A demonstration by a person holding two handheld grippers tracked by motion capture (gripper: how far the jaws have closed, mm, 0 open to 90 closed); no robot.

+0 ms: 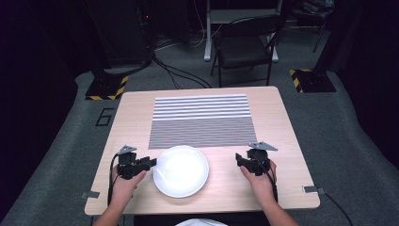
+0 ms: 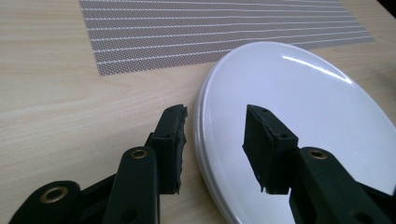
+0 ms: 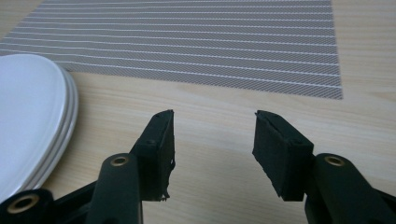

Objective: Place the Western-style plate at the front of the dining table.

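The white plate [image 1: 180, 170] sits low and centre on the bench [image 1: 282, 122], just below the striped mat [image 1: 202, 120]. The left hand-held gripper [image 2: 215, 140] straddles its left rim, jaws spread. The right hand-held gripper [image 3: 214, 149], also spread, holds nothing, to the plate's right.

light: bright table [image 1: 282, 141], dark surroundings | glare: on plate [image 2: 317, 65] | focus: high view soft, gripper views sharp

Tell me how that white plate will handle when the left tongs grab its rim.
The white plate looks rigid and glossy, so it will probably hold its shape but may slip between the pads. In the right gripper view its edge seems layered, perhaps stacked plates, so the load may be heavier. The left tongs straddle the rim, open.
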